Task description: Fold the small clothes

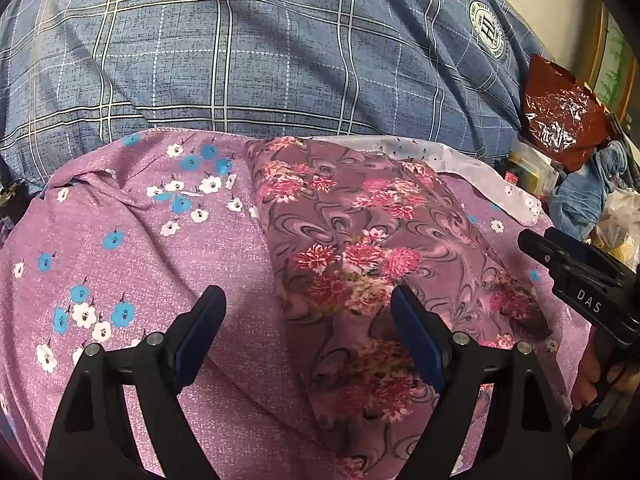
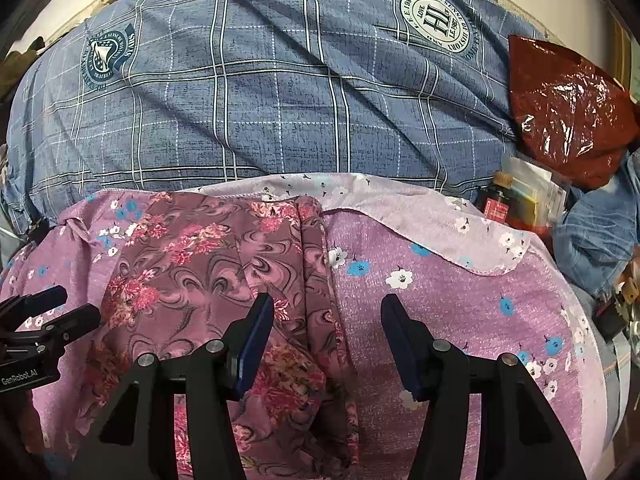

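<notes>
Left wrist view: left gripper (image 1: 308, 312) and right gripper (image 2: 326, 320), both spread and empty, hover over the folded garment (image 1: 360, 248) lying on the purple cloth (image 1: 120, 248). Risk: pinching both layers together, undoing the fold.

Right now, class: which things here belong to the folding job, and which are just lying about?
Belong to the job:
dark floral garment
purple blossom-print cloth
left gripper, open
right gripper, open

Lying about:
red plastic bag
blue denim item
blue checked sheet
</notes>
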{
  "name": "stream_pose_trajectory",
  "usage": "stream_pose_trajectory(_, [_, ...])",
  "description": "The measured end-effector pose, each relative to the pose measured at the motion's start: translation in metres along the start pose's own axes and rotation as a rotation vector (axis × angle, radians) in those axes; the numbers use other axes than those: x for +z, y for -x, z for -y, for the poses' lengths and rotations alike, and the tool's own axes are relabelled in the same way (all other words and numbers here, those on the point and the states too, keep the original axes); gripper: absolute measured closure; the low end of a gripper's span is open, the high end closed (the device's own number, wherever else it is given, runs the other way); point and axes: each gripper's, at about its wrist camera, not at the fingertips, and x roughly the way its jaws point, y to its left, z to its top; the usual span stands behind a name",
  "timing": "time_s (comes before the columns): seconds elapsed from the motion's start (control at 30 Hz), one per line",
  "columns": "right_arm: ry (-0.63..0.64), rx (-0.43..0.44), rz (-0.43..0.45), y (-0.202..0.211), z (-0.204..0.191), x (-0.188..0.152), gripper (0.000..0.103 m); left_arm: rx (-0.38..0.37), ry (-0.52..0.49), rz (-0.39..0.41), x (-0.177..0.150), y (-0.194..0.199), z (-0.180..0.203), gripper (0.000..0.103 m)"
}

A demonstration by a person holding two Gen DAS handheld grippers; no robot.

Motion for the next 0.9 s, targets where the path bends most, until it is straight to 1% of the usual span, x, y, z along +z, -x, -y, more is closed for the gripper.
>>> stream_pose_trajectory(0.33, [0.002, -0.011, -0.001, 0.000, -0.001, 0.001, 0.045, -0.002, -0.002, -0.002, -0.001, -0.001, 0.001, 0.018])
stream_pose_trajectory(0.47, [0.011, -0.011, -0.015, -0.003, -0.003, 0.001, 0.045, -0.014, 0.000, -0.007, -0.001, -0.003, 0.001, 0.018])
stream_pose_trajectory(0.57, [-0.008, 0.015, -0.038, -0.007, 0.001, -0.001, 0.045, -0.034, 0.020, -0.016, -0.001, -0.004, -0.003, 0.018])
stream_pose_trajectory(0.67, [-0.030, 0.037, -0.051, -0.010, 0.006, -0.001, 0.045, -0.077, 0.062, -0.038, 0.001, -0.006, -0.010, 0.018])
stream_pose_trajectory(0.73, [-0.052, 0.070, -0.067, -0.013, 0.011, -0.002, 0.045, -0.096, 0.086, -0.050, 0.001, -0.008, -0.014, 0.018])
stream_pose_trajectory(0.9, [-0.175, 0.174, -0.115, -0.023, 0.033, -0.005, 0.045, -0.109, 0.111, -0.064, 0.002, -0.009, -0.022, 0.018])
